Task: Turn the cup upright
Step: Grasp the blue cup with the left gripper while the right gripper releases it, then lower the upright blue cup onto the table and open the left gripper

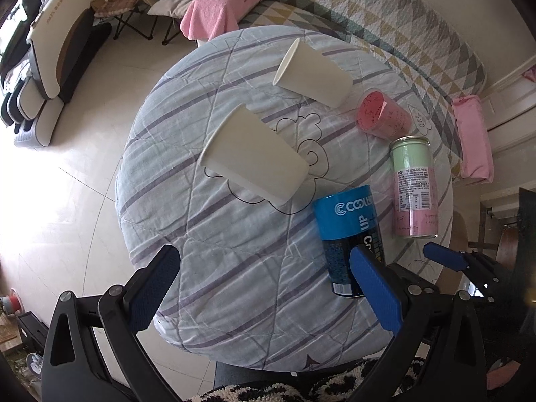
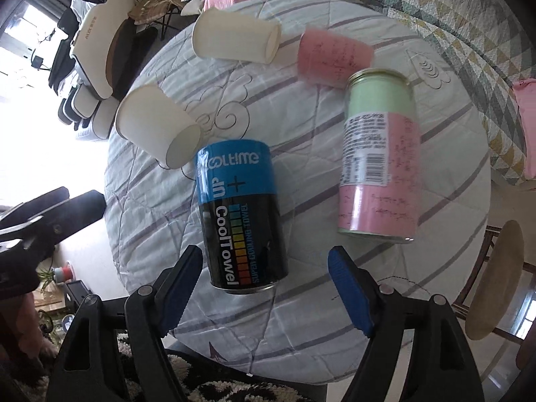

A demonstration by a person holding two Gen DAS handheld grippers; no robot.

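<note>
Two white paper cups lie on their sides on the round cloth-covered table (image 1: 234,268): a near one (image 1: 251,160) (image 2: 157,127) and a far one (image 1: 311,72) (image 2: 236,38). A pink cup (image 1: 385,117) (image 2: 335,58) also lies on its side. My left gripper (image 1: 264,278) is open and empty above the table's near edge. My right gripper (image 2: 264,284) is open and empty, just short of a blue and black CoolTowel can (image 2: 243,214) (image 1: 348,234). The right gripper's fingers (image 1: 445,256) show at the right of the left wrist view.
A green and pink can (image 1: 413,187) (image 2: 378,154) lies on the table at the right. A bed with a patterned quilt (image 1: 402,16) and pink towels (image 1: 231,0) is beyond. A massage chair (image 1: 50,67) stands at left. A wooden stool (image 2: 495,284) is at right.
</note>
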